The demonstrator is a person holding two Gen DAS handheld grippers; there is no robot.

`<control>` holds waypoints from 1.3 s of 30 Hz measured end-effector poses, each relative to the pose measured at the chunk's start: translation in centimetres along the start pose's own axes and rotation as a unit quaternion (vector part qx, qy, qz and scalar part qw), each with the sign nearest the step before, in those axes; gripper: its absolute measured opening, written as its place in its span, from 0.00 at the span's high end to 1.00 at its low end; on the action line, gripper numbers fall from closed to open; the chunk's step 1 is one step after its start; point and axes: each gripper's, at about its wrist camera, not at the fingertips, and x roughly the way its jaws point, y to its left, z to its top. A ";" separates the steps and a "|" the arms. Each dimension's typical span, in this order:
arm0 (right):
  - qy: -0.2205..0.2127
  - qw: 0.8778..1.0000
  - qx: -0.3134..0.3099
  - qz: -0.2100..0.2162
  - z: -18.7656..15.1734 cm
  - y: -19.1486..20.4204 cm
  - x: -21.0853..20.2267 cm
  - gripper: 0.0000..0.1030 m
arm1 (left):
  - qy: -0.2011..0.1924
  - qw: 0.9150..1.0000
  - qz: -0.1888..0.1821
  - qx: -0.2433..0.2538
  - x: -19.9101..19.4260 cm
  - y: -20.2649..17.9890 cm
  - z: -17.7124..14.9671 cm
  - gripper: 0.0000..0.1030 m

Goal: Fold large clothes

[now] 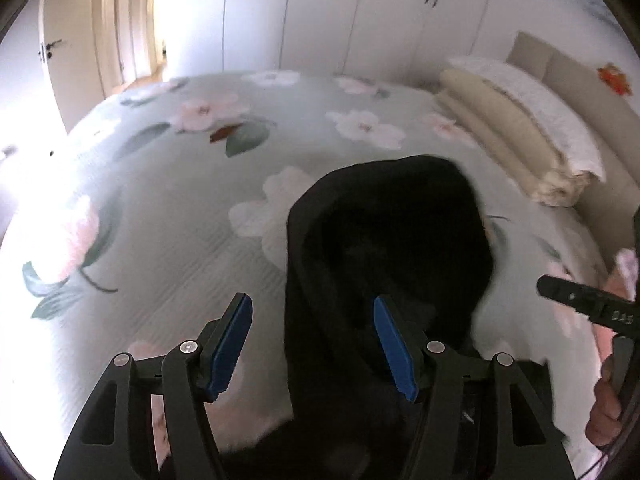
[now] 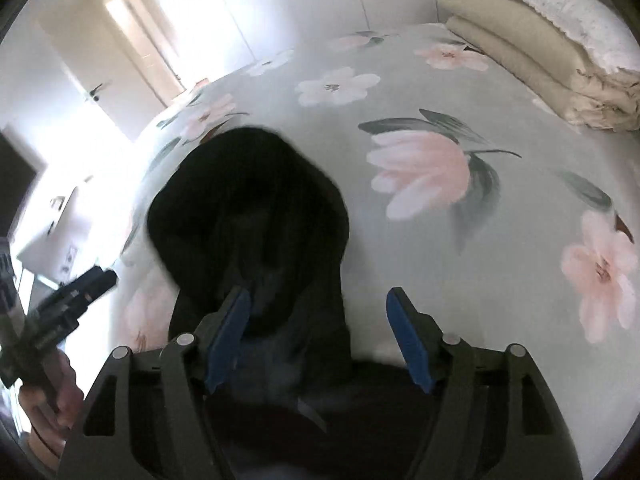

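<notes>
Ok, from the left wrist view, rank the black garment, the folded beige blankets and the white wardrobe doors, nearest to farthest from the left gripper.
1. Black garment, just ahead of the left gripper.
2. Folded beige blankets, far right on the bed.
3. White wardrobe doors, beyond the bed.

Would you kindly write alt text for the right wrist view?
The right tool hangs open above a black hooded garment lying on a floral bedspread, gripping nothing. Folded beige bedding lies at the far right, and the left tool, held in a hand, enters at left.
</notes>
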 end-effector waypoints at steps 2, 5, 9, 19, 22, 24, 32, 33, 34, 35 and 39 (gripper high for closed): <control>0.006 1.000 -0.007 -0.009 0.8 0.3 2.1 0.29 | 0.007 1.000 0.000 -0.008 2.6 0.2 0.9 0.37; 0.022 1.000 -0.011 -0.012 2.2 -0.2 6.2 0.29 | 0.020 1.000 -0.002 -0.016 5.8 0.2 1.5 0.39; 0.051 0.999 0.006 -0.018 2.6 -1.0 10.8 0.42 | 0.058 0.998 0.017 -0.011 9.8 0.3 1.6 0.91; 0.002 0.999 0.029 0.040 -2.0 -6.3 4.8 0.95 | 0.009 0.980 -0.144 -0.138 3.9 8.6 -3.4 0.91; 0.051 0.999 0.006 -0.004 -3.3 -5.9 8.9 0.95 | 0.111 0.969 -0.135 -0.173 9.9 10.3 -5.9 0.87; 0.090 0.996 0.024 -0.007 -4.0 -6.9 11.9 0.94 | 0.117 0.959 -0.168 -0.194 11.0 11.3 -6.3 0.84; 0.110 0.994 -0.006 -0.012 -4.0 -7.8 10.1 0.48 | 0.103 0.973 -0.146 -0.143 6.5 11.9 -6.3 0.29; 0.110 0.994 -0.010 0.004 -4.4 -8.1 8.8 0.40 | 0.096 0.977 -0.142 -0.125 5.2 11.6 -6.4 0.29; 0.107 0.994 -0.011 0.010 -4.6 -8.3 8.2 0.37 | 0.093 0.979 -0.138 -0.114 4.8 11.5 -6.3 0.29; 0.104 0.994 -0.014 0.015 -4.8 -8.5 7.2 0.36 | 0.086 0.984 -0.127 -0.090 3.6 11.0 -6.5 0.29; 0.066 0.997 -0.021 0.029 -4.1 -8.0 3.5 0.35 | 0.034 0.995 -0.091 -0.011 -1.0 9.1 -5.6 0.29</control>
